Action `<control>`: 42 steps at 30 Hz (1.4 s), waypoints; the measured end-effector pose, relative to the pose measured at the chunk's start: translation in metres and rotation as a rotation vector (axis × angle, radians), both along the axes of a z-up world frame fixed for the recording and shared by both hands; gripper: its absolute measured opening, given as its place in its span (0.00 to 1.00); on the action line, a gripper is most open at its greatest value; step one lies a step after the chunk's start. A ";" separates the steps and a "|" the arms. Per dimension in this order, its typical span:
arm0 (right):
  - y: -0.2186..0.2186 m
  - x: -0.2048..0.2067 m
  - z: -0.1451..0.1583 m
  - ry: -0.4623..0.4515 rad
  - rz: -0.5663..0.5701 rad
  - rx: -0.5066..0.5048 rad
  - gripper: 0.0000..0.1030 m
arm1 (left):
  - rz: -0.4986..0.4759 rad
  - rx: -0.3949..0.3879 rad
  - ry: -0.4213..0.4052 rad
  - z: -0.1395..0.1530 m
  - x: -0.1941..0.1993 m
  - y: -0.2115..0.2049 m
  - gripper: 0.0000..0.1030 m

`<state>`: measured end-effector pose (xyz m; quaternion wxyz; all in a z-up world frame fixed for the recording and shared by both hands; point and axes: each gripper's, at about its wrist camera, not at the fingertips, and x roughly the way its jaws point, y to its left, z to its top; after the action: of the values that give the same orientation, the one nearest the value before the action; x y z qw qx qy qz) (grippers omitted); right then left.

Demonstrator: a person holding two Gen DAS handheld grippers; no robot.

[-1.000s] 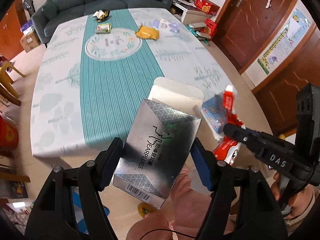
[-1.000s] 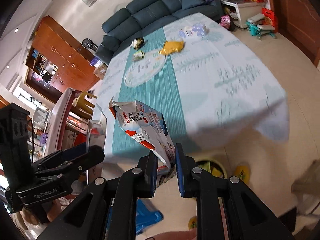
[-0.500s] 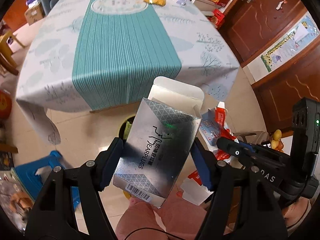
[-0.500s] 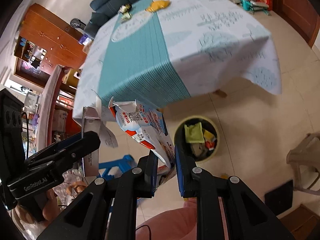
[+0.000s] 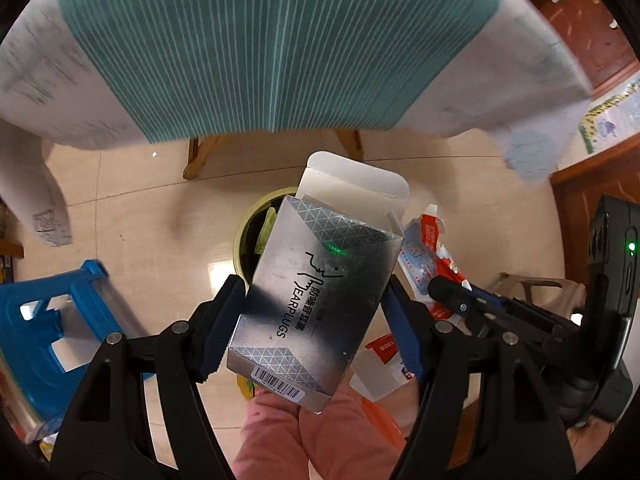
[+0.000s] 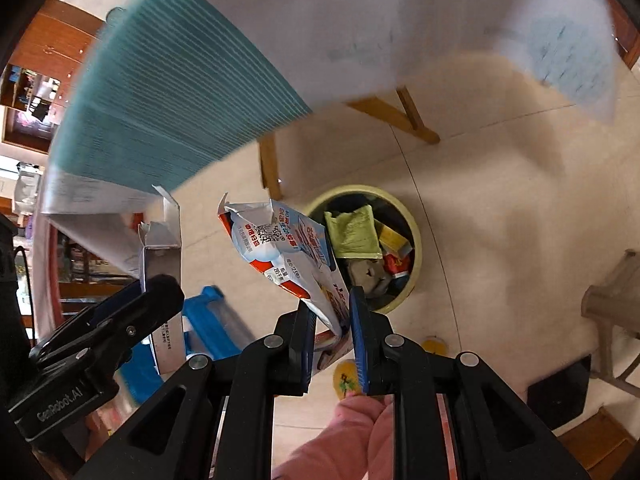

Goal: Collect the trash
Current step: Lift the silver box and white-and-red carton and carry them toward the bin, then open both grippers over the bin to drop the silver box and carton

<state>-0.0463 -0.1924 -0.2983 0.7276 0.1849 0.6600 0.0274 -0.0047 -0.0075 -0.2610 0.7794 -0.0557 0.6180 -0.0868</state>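
My left gripper is shut on a silver earplugs box with its top flap open, held above the floor. The box also shows in the right wrist view. My right gripper is shut on a torn red, white and blue wrapper, also visible in the left wrist view. A yellow-rimmed trash bin with several pieces of trash inside stands on the floor under both grippers. In the left wrist view the bin is partly hidden behind the box.
The table with its teal and white cloth overhangs above, wooden legs beside the bin. A blue plastic stool stands at left. A grey stool is at right. The person's pink-clad knee is below.
Both grippers have tilted down and moved from over the table edge to above the trash bin, still holding the box and the wrapper. The table top has slid out of view.
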 end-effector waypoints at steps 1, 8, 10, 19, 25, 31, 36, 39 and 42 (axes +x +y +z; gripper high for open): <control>0.000 0.003 -0.015 0.005 0.002 -0.004 0.16 | 0.004 0.005 0.003 -0.012 0.002 -0.002 0.65; 0.001 0.016 -0.092 0.034 -0.011 -0.012 0.18 | 0.012 0.041 0.007 -0.090 0.019 -0.019 0.67; 0.002 0.017 -0.109 0.043 -0.019 -0.012 0.37 | 0.005 0.073 0.015 -0.109 0.023 -0.022 0.69; -0.003 0.021 -0.129 0.062 -0.037 -0.084 0.70 | 0.047 0.099 0.055 -0.144 0.037 -0.007 0.84; -0.001 0.020 -0.112 0.038 -0.036 -0.105 0.70 | 0.035 0.109 0.015 -0.126 0.031 0.003 0.84; 0.002 0.021 -0.083 0.017 -0.042 -0.091 0.70 | 0.054 0.096 0.002 -0.096 0.025 0.013 0.84; 0.007 0.020 -0.043 -0.007 -0.033 -0.084 0.70 | 0.071 0.119 -0.015 -0.043 0.014 0.023 0.84; 0.011 0.018 -0.005 -0.028 -0.033 -0.074 0.70 | 0.068 0.133 -0.022 -0.013 0.006 0.029 0.84; 0.013 0.014 0.033 -0.049 -0.029 -0.066 0.70 | 0.051 0.144 -0.048 0.029 -0.006 0.035 0.84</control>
<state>-0.0323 -0.1792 -0.2650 0.7494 0.1698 0.6399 -0.0004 -0.0106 0.0275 -0.2320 0.7978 -0.0134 0.6023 -0.0234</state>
